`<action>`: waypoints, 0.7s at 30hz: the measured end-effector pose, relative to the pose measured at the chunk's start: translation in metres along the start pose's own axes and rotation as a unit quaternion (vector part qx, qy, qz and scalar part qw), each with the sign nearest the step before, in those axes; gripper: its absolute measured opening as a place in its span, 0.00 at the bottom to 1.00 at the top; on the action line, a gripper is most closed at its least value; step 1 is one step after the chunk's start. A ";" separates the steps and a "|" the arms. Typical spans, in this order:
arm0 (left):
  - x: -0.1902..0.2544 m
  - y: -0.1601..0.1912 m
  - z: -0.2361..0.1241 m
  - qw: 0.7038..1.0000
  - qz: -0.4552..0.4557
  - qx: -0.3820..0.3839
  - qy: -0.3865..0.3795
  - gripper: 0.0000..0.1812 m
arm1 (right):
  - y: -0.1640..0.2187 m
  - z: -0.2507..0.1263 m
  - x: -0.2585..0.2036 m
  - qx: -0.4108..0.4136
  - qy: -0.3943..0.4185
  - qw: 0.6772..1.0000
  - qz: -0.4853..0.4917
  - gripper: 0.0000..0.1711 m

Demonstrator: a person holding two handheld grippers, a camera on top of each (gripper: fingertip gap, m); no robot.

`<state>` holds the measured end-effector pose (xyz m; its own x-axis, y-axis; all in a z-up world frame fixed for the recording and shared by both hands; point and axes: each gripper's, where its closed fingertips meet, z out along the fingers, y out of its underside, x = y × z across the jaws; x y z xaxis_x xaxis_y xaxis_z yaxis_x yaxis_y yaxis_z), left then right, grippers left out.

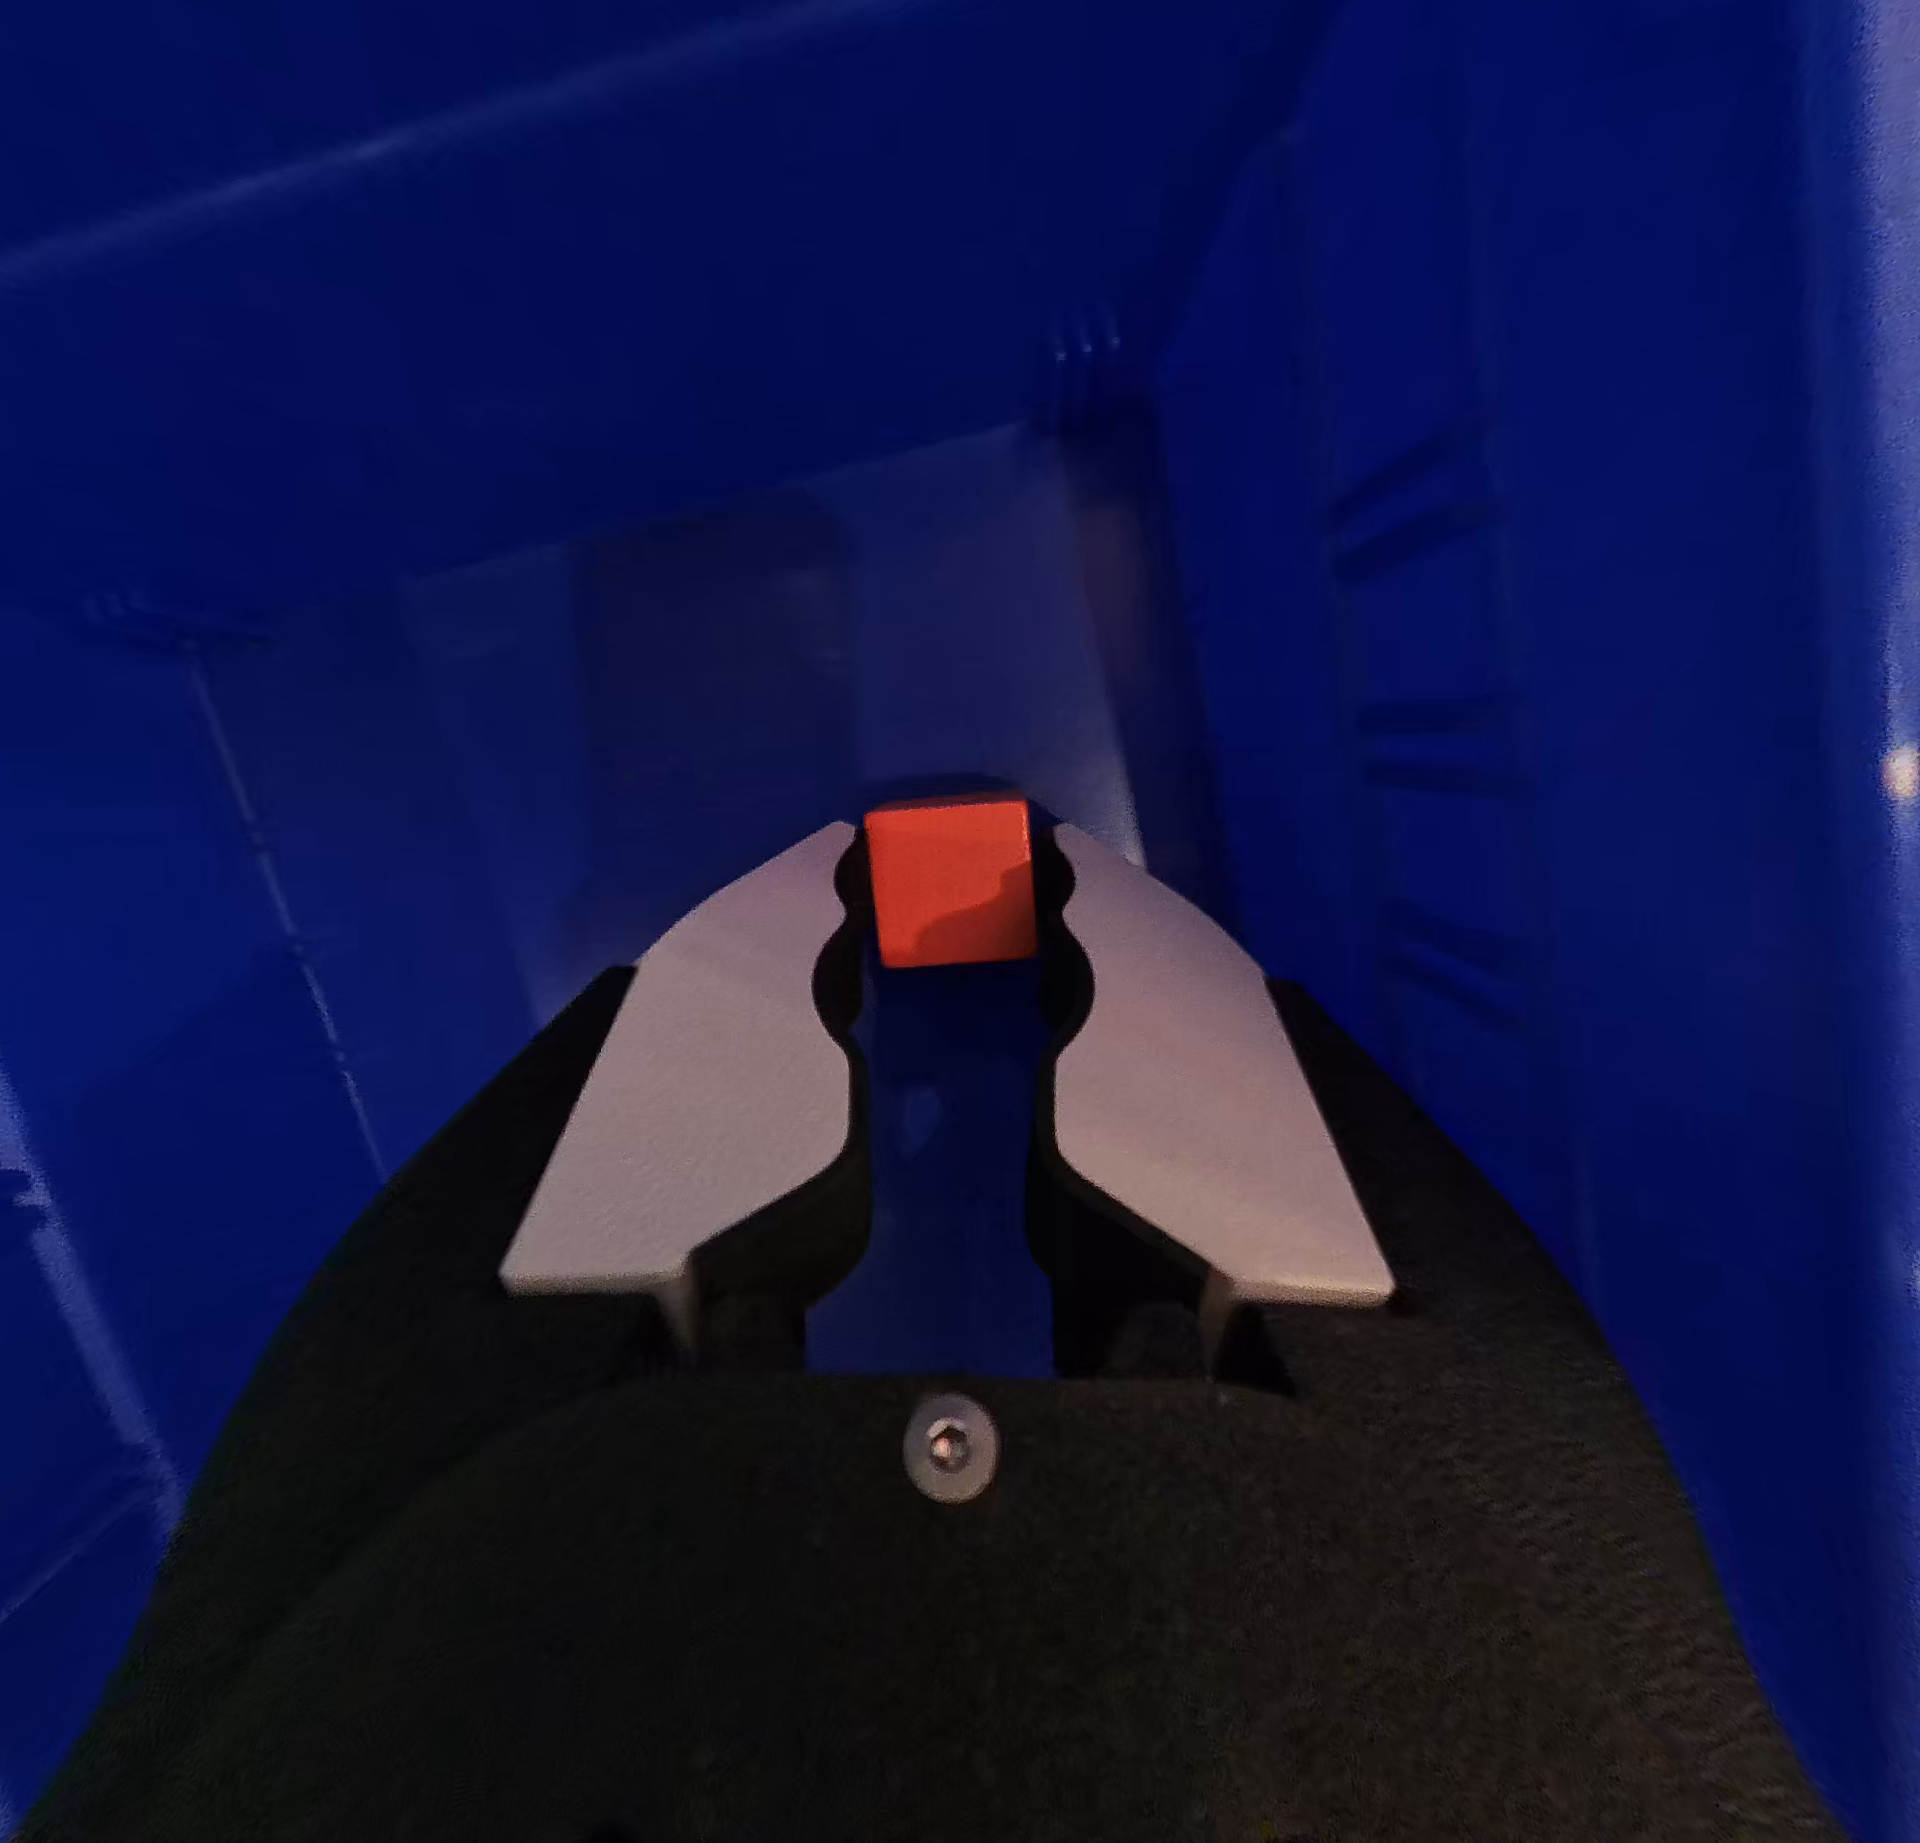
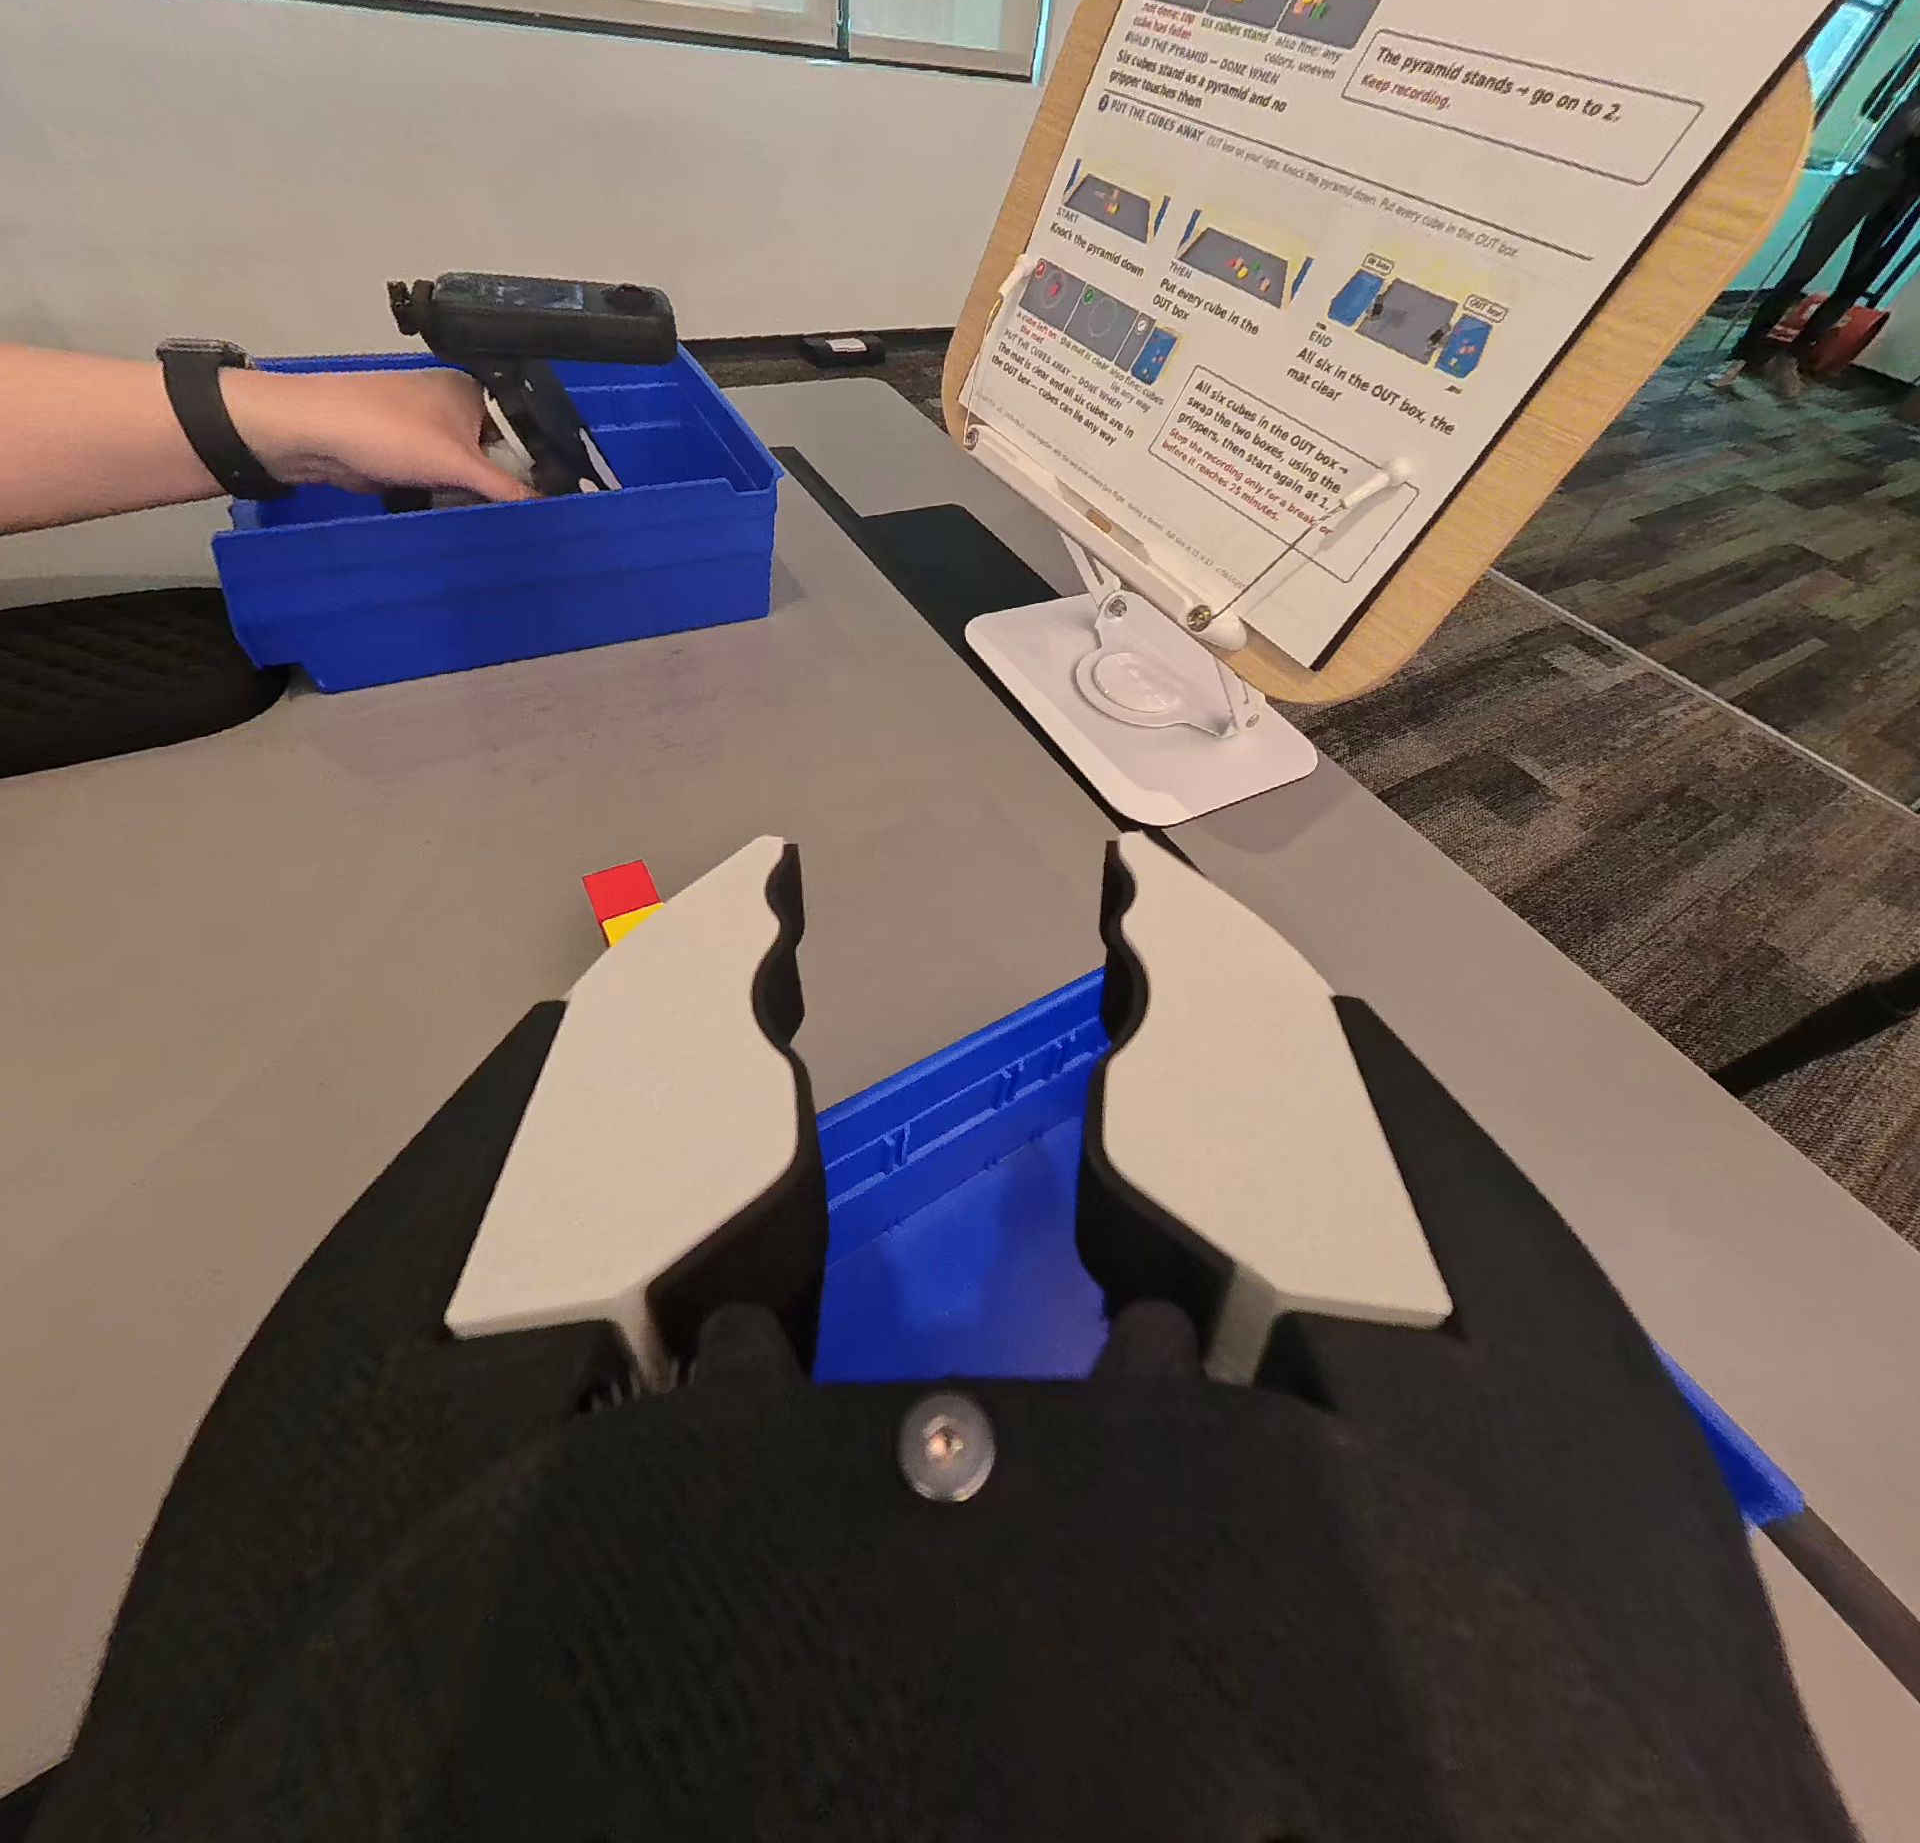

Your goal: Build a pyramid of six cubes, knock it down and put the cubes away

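Left tool (image 1: 948,894) clamped on orange cube (image 1: 951,894) inside blue bin (image 1: 520,391); right view only: right tool (image 2: 951,900) apart, red cube (image 2: 619,887) atop yellow cube (image 2: 627,926).

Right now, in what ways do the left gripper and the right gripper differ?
The left gripper is shut on an orange cube; the right gripper is open and holds nothing. The left gripper reaches down inside the far blue bin; the right gripper hovers above the near blue bin. Both have grey fingers with black pads.
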<state>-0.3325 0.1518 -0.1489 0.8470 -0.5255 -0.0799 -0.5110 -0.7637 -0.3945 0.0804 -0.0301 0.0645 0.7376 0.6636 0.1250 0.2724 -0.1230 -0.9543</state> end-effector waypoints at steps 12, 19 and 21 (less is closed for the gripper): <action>-0.029 -0.063 -0.116 0.979 -0.002 0.202 0.008 0.16 | -0.010 -0.019 0.007 0.036 0.014 0.999 0.008 0.32; 0.122 -0.081 -0.187 0.919 0.241 0.276 0.147 0.16 | -0.024 -0.024 0.000 0.065 0.005 0.998 0.000 0.31; 0.166 -0.074 -0.188 0.900 0.303 0.264 0.169 0.16 | -0.025 -0.024 -0.003 0.067 0.003 0.998 -0.003 0.31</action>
<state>-0.1814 0.0501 0.0391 0.2976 -0.9377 -0.1796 -0.6476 -0.0601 -0.7596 0.0865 -0.0469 0.0949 0.7404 0.6591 0.1319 0.1919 -0.0191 -0.9812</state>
